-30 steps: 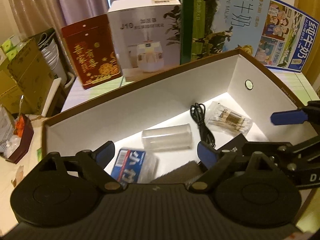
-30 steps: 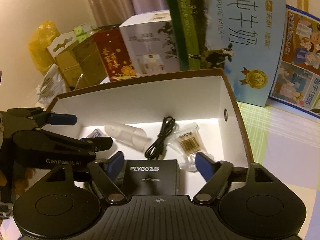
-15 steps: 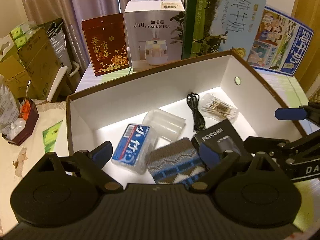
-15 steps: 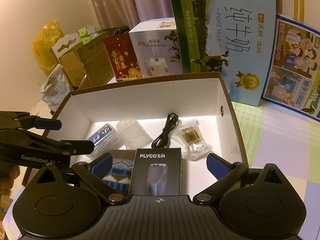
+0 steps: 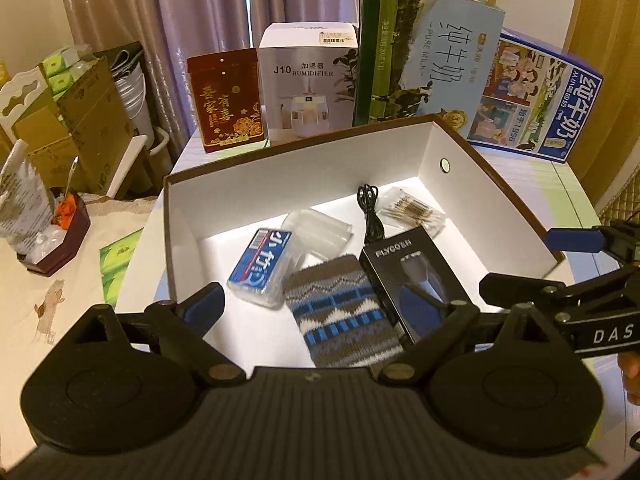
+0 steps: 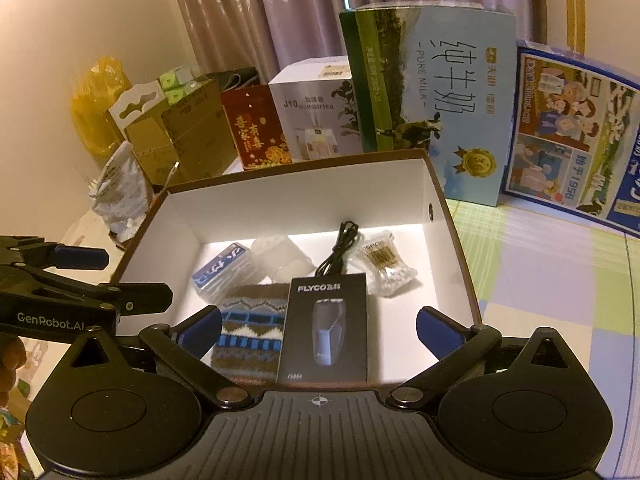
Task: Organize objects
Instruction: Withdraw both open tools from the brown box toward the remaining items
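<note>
The brown cardboard box with white inside (image 5: 460, 148) sits on the worktop, holding the black FLYCO shaver box (image 6: 326, 328), knitted striped pouch (image 5: 340, 316) and blue floss case (image 5: 262, 266). Both the left hand-held gripper (image 5: 320, 304) and right hand-held gripper (image 6: 320, 328) have pulled back and up since a second ago, jaws apart, empty. Looks basically packed.

I see a table (image 6: 560, 264) with a pastel checked cloth. On it sits an open brown box (image 6: 452, 216) with white walls; behind stand a red tin (image 5: 226, 102), a humidifier box (image 5: 308, 84) and two milk cartons (image 6: 432, 92), (image 6: 572, 136).
</note>
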A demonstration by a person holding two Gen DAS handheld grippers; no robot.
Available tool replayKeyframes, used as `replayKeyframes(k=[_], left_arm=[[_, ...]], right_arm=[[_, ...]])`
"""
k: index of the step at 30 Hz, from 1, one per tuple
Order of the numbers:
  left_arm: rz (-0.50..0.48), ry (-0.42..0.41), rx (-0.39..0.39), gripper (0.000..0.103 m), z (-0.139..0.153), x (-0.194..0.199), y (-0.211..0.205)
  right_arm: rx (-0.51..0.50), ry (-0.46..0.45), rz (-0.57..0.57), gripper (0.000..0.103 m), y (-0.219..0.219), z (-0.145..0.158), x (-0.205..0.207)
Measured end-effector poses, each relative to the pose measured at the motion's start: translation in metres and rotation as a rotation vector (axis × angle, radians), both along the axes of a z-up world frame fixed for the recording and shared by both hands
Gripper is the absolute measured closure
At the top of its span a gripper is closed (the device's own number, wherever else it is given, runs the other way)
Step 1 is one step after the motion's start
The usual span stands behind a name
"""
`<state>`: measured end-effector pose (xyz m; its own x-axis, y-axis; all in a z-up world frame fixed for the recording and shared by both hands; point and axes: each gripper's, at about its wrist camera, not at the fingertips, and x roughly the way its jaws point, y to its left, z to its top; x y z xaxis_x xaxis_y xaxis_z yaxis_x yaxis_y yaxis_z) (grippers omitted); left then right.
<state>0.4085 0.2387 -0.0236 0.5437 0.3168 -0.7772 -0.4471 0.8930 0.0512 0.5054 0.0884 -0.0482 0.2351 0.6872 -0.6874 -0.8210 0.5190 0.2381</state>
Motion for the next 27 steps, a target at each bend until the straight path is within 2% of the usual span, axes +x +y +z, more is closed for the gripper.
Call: replayKeyframes(k=[14, 27], left_arm=[[0.029, -0.024, -0.021, 0.011, 0.015, -0.048, -0.039], [0.033, -0.019, -0.047, 0.011, 0.015, -0.084, -0.077]], right_arm=[[0.028, 0.016, -0.013, 0.002, -0.043, 0.014, -0.037], [0.016, 0.016, -0.017, 0.002, -0.086, 0.019, -0.067]])
